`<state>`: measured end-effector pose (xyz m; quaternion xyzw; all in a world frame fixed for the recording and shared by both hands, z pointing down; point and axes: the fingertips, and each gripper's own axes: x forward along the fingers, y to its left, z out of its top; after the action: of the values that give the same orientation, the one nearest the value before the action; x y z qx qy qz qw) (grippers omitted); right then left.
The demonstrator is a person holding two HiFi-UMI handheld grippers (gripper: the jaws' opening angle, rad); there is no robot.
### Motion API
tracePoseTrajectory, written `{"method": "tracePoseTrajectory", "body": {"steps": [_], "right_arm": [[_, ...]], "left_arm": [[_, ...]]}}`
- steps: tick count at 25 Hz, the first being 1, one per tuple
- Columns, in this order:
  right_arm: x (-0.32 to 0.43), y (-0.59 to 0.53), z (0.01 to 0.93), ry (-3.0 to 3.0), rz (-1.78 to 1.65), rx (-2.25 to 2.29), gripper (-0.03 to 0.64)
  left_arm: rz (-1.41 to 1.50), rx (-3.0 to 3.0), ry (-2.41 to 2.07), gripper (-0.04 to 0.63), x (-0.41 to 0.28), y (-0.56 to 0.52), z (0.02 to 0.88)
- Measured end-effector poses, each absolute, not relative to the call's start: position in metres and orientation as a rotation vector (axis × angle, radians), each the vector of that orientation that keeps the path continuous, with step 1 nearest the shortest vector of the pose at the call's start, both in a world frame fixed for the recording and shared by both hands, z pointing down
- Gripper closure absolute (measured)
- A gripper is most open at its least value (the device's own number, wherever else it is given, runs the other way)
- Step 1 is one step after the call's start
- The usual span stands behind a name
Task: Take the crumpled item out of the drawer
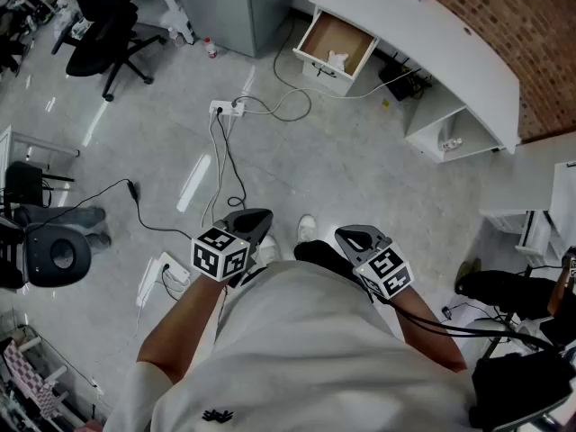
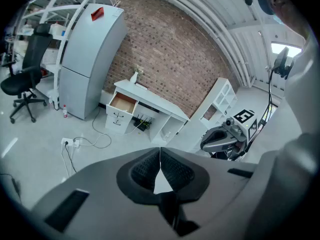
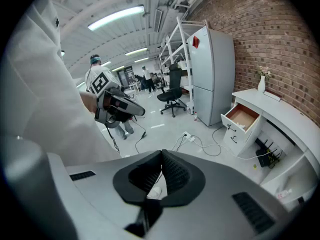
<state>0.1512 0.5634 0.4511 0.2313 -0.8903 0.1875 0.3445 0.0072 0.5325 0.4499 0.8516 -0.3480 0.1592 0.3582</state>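
The white desk's drawer (image 1: 335,41) stands pulled open far ahead of me, with a small crumpled white item (image 1: 337,59) lying at its front. The same drawer (image 2: 122,103) shows in the left gripper view, and as the drawer (image 3: 242,117) in the right gripper view. My left gripper (image 1: 256,220) and right gripper (image 1: 352,236) hang close to my body, well short of the drawer. Both are shut with nothing between the jaws: left gripper (image 2: 160,149), right gripper (image 3: 161,154).
A curved white desk (image 1: 450,43) runs along a brick wall, with open shelves (image 1: 443,131) beneath it. A grey fridge (image 1: 236,3) and a black office chair (image 1: 103,25) stand to the left. A power strip (image 1: 225,108) and cables (image 1: 229,165) cross the floor.
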Motion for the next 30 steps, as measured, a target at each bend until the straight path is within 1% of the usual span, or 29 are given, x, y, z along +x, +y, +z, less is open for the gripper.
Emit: {"method": "tracePoseTrajectory", "body": {"steps": [7, 15, 19, 24, 27, 30], "right_arm": [[0.175, 0.507, 0.441, -2.346, 0.466, 0.626, 0.588], [0.193, 0.451, 0.459, -2.377, 0.493, 0.488, 0.588], [0.192, 0.411, 0.465, -2.368, 0.543, 0.493, 0.588], [0.182, 0.330, 0.472, -2.353, 0.575, 0.629, 0.583], [0.165, 0.284, 0.469, -2.324, 0.633, 0.719, 0.557], [0.140, 0.235, 0.463, -2.289, 0.629, 0.774, 0.555]], "left_arm": [[0.370, 2.192, -0.955, 0.571, 0.038, 0.491, 0.428], [0.434, 2.200, -1.015, 0.571, 0.064, 0.428, 0.423], [0.477, 2.215, -0.976, 0.571, 0.070, 0.390, 0.424], [0.505, 2.249, -0.927, 0.569, 0.057, 0.316, 0.434], [0.493, 2.278, -0.884, 0.569, 0.036, 0.262, 0.432], [0.482, 2.313, -0.826, 0.569, 0.009, 0.211, 0.424]]}}
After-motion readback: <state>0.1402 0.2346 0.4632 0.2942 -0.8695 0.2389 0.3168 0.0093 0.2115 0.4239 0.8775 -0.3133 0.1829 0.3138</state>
